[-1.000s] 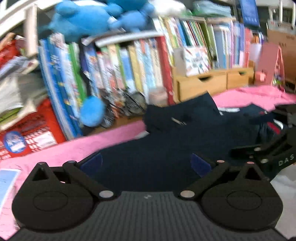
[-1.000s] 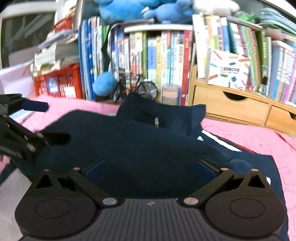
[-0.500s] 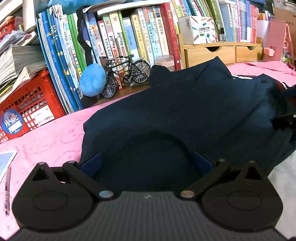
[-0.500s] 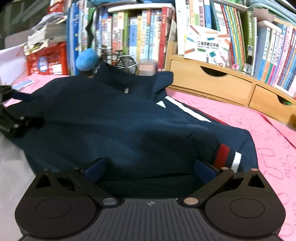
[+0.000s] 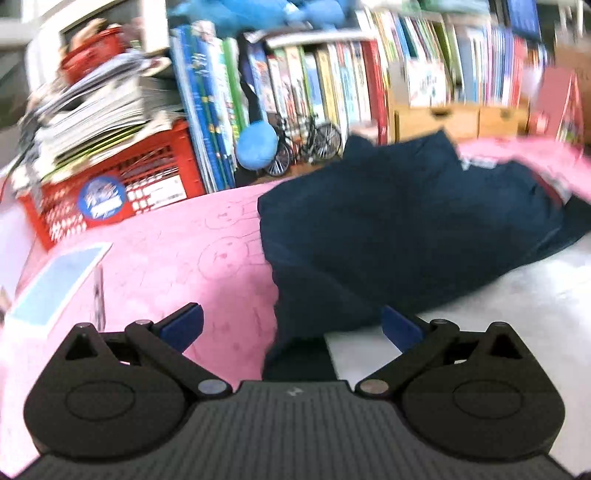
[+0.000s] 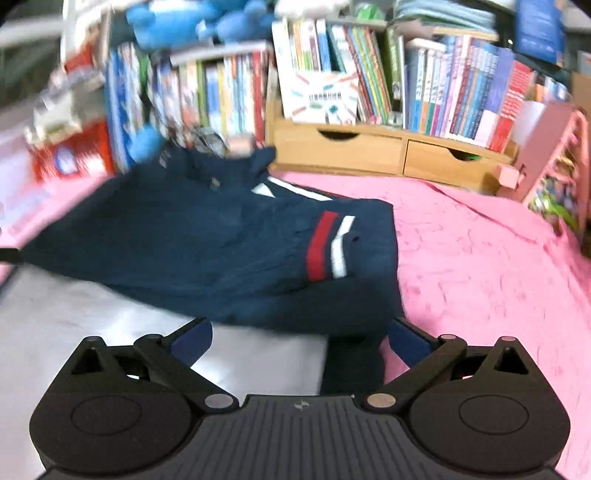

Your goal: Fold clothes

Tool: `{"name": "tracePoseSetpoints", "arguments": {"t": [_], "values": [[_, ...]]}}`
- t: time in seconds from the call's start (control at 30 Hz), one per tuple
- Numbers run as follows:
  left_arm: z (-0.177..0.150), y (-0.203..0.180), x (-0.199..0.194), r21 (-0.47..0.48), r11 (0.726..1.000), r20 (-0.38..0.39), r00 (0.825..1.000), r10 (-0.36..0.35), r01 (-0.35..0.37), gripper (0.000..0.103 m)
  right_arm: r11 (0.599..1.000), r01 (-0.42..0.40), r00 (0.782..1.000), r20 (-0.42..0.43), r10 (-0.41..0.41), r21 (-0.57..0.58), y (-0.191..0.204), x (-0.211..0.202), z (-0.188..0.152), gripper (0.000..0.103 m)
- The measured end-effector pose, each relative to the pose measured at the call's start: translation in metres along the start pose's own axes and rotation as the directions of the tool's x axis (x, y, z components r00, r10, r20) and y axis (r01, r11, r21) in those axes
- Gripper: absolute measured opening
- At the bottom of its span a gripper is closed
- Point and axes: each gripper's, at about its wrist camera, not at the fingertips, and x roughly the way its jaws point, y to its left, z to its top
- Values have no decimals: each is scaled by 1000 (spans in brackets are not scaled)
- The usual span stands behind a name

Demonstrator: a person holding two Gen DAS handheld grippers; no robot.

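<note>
Pink-covered desk (image 6: 480, 258) before crowded bookshelves: navy jacket (image 6: 221, 240) lies roughly folded, edges untidy; left claw (image 5: 291, 325) and right claw (image 6: 301, 336) both spread, gripping nothing.

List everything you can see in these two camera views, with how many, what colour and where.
navy garment: one, dark blue with red and white stripes, lying on the pink cover and white surface
pink cover: one, pink, spread over the surface
white surface: one, white, in front of the garment
books: many, mixed colours, upright along the back
wooden drawers: two, light wood, under the books
red crate: one, red, back left, papers stacked on top
toy bicycle: one, black, in front of the books
blue plush toys: several, blue, on top of the books
left gripper: one, black with blue pads, jaws open
right gripper: one, black with blue pads, jaws open
</note>
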Motion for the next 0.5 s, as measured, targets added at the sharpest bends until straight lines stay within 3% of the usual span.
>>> {"name": "tracePoseSetpoints", "arguments": {"t": [0.13, 0.23, 0.37, 0.5], "values": [[-15, -21, -40, -34, 999, -24, 999, 38, -39, 103, 1000, -2, 998, 60, 3, -23, 38, -49, -23, 103], [-35, -40, -55, -84, 996, -92, 996, 13, -21, 103, 999, -15, 996, 93, 18, -39, 71, -85, -44, 103], [-61, -55, -68, -151, 988, -153, 988, -3, -21, 103, 999, -30, 995, 97, 32, -17, 101, -110, -74, 103], [-81, -63, -86, -152, 987, -168, 985, 27, -53, 103, 999, -43, 996, 78, 42, 12, 117, -126, -99, 103]]}}
